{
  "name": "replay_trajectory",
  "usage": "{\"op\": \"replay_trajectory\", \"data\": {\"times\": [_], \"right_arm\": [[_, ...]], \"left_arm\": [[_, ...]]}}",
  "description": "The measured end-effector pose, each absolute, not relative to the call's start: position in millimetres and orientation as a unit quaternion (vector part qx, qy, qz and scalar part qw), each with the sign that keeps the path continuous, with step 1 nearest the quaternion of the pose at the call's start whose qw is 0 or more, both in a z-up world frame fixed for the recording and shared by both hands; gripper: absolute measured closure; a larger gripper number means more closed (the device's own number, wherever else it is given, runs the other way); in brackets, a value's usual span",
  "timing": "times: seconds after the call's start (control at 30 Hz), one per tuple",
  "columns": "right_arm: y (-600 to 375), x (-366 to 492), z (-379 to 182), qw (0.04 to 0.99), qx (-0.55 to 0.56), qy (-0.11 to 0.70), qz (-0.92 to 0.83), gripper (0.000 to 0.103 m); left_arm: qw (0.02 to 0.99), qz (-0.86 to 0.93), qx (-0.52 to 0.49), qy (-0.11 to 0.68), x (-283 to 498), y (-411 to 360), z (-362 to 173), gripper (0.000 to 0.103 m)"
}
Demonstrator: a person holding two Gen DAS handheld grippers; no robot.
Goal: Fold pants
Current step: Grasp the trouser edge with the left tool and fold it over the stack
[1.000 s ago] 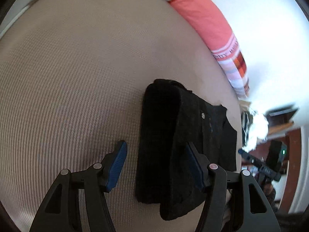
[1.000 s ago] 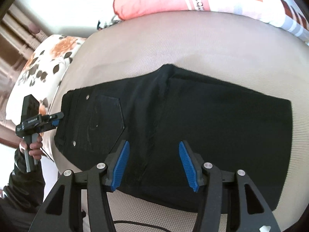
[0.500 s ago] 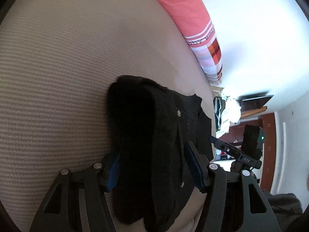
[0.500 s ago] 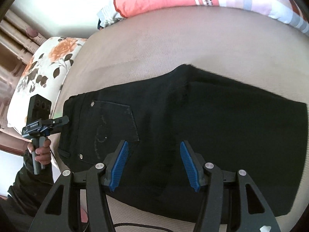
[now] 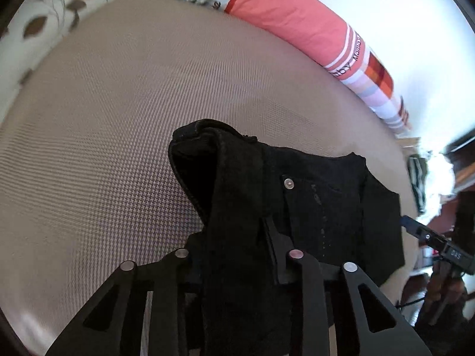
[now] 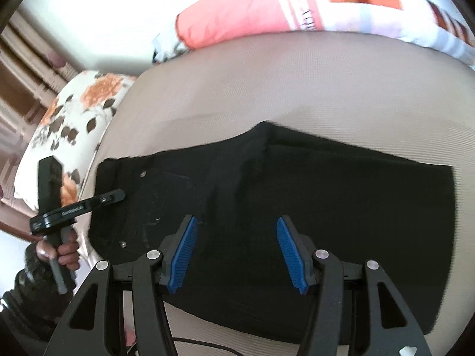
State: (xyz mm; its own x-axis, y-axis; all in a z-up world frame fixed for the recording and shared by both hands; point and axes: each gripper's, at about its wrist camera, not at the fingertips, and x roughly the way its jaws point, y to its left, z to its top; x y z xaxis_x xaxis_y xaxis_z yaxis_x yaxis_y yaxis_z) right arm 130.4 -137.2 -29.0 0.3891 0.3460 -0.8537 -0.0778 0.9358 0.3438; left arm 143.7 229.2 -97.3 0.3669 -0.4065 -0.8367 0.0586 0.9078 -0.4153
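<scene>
Black pants lie folded lengthwise on a beige bed, waistband and back pocket at the left. In the left wrist view my left gripper is shut on a bunched edge of the pants, lifting it off the bed; the pads are hidden by cloth. In the right wrist view my right gripper is open, its blue pads hovering over the middle of the pants. The left gripper also shows there at the waistband. The right gripper shows at the left wrist view's right edge.
The beige bedspread spreads to the left and far side. A coral striped pillow lies along the far edge. A floral pillow sits at the bed's left end. A thin cable runs near the front edge.
My left gripper closed on the pants edge and lifted it. The right gripper stayed open above the middle of the pants, shifting slightly.
</scene>
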Motion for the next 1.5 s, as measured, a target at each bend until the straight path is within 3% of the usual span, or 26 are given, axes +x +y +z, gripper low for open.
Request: {"op": "replay_trajectory", "data": {"times": [0.17, 0.33, 0.53, 0.93, 1.3, 1.5], "right_arm": [[-180.0, 115.5, -19.7, 0.842, 0.128, 0.515, 0.094, 0.049], [-230.9, 103.3, -11.1, 0.851, 0.172, 0.491, 0.069, 0.048], [-266.1, 95.0, -3.6, 0.863, 0.133, 0.486, 0.018, 0.048], [-307.5, 73.4, -3.7, 0.870, 0.160, 0.466, 0.006, 0.048], [-322.8, 68.1, -12.4, 0.866, 0.193, 0.461, 0.006, 0.048], [-328.8, 66.9, -13.4, 0.865, 0.203, 0.458, 0.002, 0.048]], "left_arm": [[0.814, -0.125, -0.205, 0.530, 132.7, 219.2, -63.1, 0.087], [0.816, -0.111, -0.223, 0.522, 123.0, 173.4, -33.4, 0.090], [0.827, -0.136, -0.193, 0.511, 122.0, 90.7, -10.7, 0.091], [0.815, -0.194, -0.137, 0.529, 131.0, -46.9, -34.9, 0.091], [0.817, -0.179, -0.070, 0.544, 129.2, -101.3, -74.5, 0.090], [0.817, -0.175, -0.050, 0.548, 127.6, -113.9, -93.5, 0.084]]}}
